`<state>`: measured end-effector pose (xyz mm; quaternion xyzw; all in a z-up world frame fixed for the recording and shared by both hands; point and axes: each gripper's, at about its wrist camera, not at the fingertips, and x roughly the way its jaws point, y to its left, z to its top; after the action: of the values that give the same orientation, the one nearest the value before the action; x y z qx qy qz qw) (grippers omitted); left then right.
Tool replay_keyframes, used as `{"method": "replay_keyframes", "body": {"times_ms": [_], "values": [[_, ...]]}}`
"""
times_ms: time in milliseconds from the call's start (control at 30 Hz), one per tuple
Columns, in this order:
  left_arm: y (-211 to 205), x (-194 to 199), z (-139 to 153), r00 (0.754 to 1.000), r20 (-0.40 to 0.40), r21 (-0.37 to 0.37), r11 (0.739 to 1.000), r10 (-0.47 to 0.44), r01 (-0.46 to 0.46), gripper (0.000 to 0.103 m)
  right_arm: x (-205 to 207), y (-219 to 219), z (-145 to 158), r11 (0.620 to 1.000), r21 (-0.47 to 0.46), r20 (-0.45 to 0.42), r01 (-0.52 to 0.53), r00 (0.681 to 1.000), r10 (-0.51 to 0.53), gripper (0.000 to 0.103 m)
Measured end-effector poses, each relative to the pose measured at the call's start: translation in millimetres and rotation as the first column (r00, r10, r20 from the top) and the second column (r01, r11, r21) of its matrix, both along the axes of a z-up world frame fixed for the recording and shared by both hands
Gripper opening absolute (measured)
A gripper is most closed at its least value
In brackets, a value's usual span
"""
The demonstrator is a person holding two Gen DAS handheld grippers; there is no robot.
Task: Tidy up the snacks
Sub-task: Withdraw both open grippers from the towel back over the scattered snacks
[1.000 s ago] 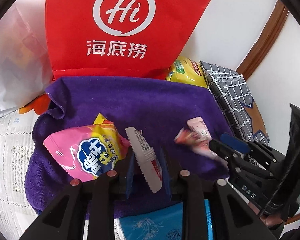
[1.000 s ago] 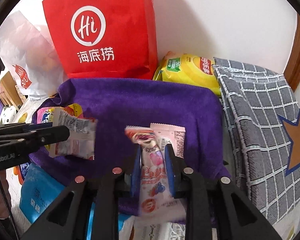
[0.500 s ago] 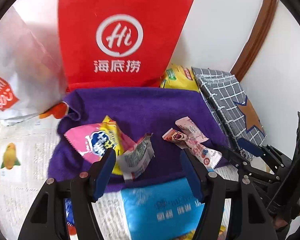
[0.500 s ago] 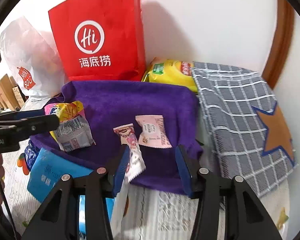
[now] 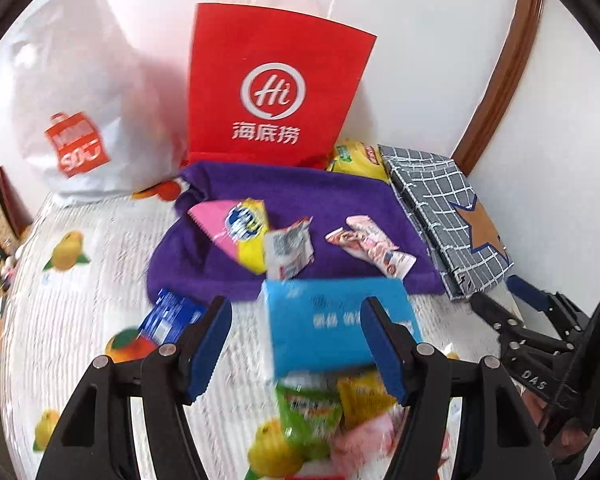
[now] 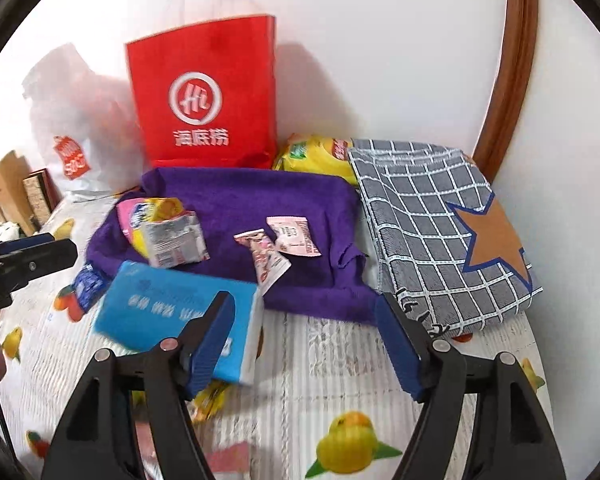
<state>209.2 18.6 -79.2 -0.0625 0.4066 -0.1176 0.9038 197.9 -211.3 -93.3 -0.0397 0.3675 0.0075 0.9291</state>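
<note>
Bare tablecloth (image 6: 332, 364) lies free before the purple towel (image 6: 236, 196). The blue tissue pack (image 6: 172, 300) blocks the near left; red bag (image 6: 204, 92) and checked cloth (image 6: 432, 216) seemingly wall the back and right.

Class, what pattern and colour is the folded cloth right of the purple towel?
Folded grey cloth: white grid with an orange, blue-edged star; clearest in the right wrist view.

At the far wall you see a red paper bag (image 5: 276, 84) standing upright, with a white plastic bag (image 5: 88, 100) just left of it. To your right lies a grey checked cloth (image 6: 440, 216) with a brown star, beside brown wooden trim (image 6: 512, 60). A fruit-printed tablecloth (image 6: 332, 360) covers the near surface.
</note>
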Motion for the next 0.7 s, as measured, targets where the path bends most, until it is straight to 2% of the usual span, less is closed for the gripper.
{"method": "replay_keyframes", "body": {"times_ms": [100,200,333,467,600,700], "values": [[7.0,-18.3,0.1,1.000,-0.010,-0.015,1.000,-0.002,0.002,0.065,-19.4,2.0,3.8,1.000,-0.023,0.008,-0.006,1.000,0.006,0.072],[11.3,-34.5,0.1,1.000,-0.002,0.020,1.000,0.021,-0.021,0.065,-37.4,3.0,4.9,1.000,-0.022,0.017,0.003,1.000,-0.002,0.072],[19.5,-53.1,-2.3,0.999,-0.004,0.038,0.998,0.046,-0.046,0.065,-56.6,1.2,1.2,0.997,0.070,0.003,-0.044,0.999,0.044,0.072],[30.1,-68.4,-6.8,0.997,-0.012,0.027,0.997,0.071,-0.070,0.065,-70.5,7.2,-7.9,0.996,0.074,-0.036,-0.054,0.998,0.057,0.072],[38.5,-81.3,-12.9,0.996,-0.018,0.005,0.997,0.082,-0.082,0.065,-84.6,15.1,-18.5,0.983,0.151,-0.049,-0.108,0.992,0.117,0.072],[44.3,-88.5,-18.3,0.996,-0.032,-0.002,0.996,0.089,-0.089,0.065,-87.5,25.7,-29.0,0.976,0.168,-0.065,-0.136,0.987,0.149,0.072]]}}
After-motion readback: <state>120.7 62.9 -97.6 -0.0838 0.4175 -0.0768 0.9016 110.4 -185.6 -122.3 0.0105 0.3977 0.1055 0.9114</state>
